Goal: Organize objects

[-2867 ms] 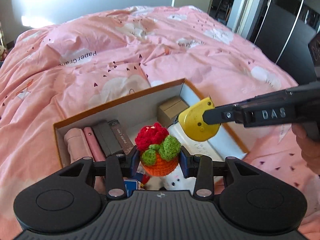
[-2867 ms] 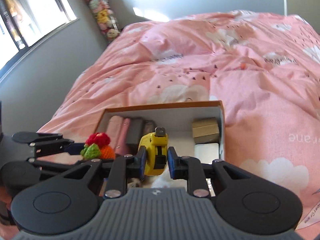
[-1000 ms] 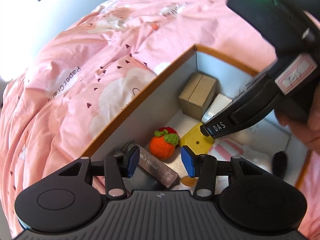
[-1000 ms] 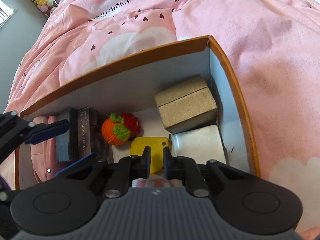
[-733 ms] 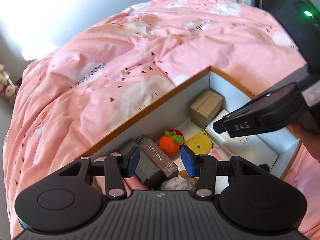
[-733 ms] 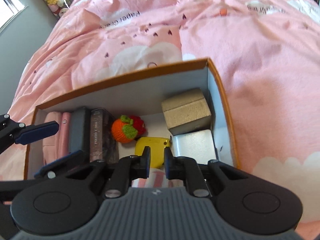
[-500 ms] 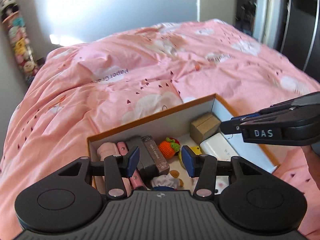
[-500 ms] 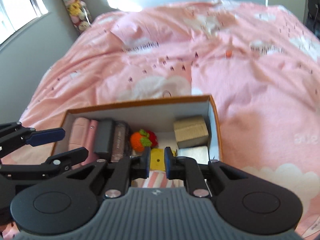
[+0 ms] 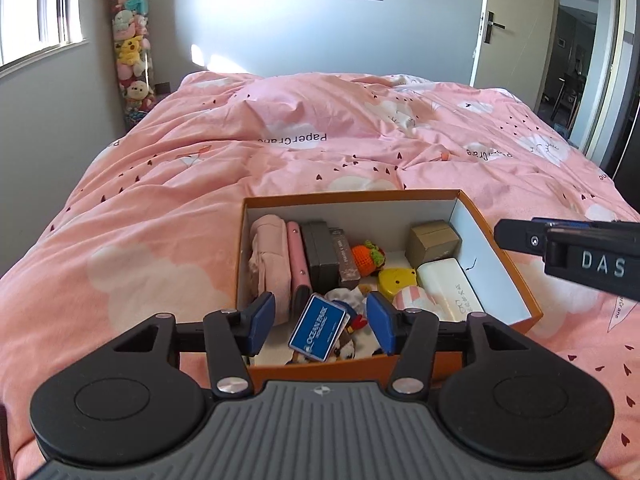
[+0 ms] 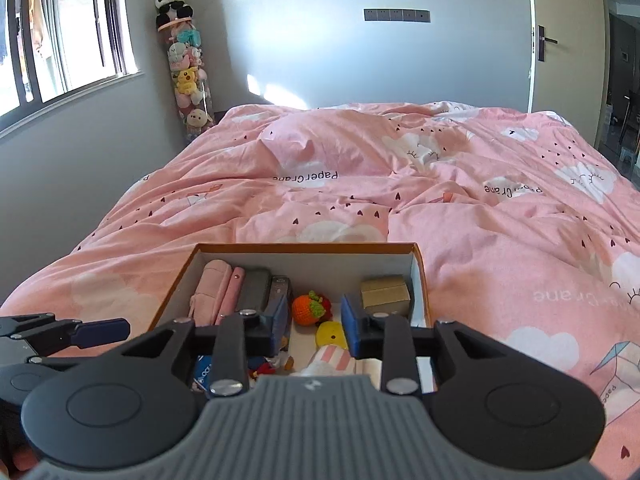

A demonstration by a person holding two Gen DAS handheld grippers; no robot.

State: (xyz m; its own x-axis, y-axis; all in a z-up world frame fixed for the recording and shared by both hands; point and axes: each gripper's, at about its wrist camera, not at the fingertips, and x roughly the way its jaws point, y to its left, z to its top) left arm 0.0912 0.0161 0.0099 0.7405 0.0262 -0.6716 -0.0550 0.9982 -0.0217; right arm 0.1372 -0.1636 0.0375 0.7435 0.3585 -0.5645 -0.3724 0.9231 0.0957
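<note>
An orange cardboard box (image 9: 500,258) sits on the pink bed; it also shows in the right wrist view (image 10: 420,276). Inside lie a crocheted orange pot with red flower (image 9: 365,256), a yellow tape measure (image 9: 396,281), a tan small box (image 9: 434,240), a white case (image 9: 448,288), pink pouches (image 9: 272,256), dark cases (image 9: 320,258) and a blue card (image 9: 318,327). My left gripper (image 9: 320,322) is open and empty above the box's near edge. My right gripper (image 10: 314,322) is open and empty, also above the near end.
The pink duvet (image 9: 320,152) covers the whole bed around the box. A tall tube of plush toys (image 10: 184,64) stands in the far left corner by the window. A door (image 9: 516,24) is at the far right.
Both grippers have pulled up and back from the box. The crocheted pot and the tape measure were let go and now lie inside. My right gripper has opened.
</note>
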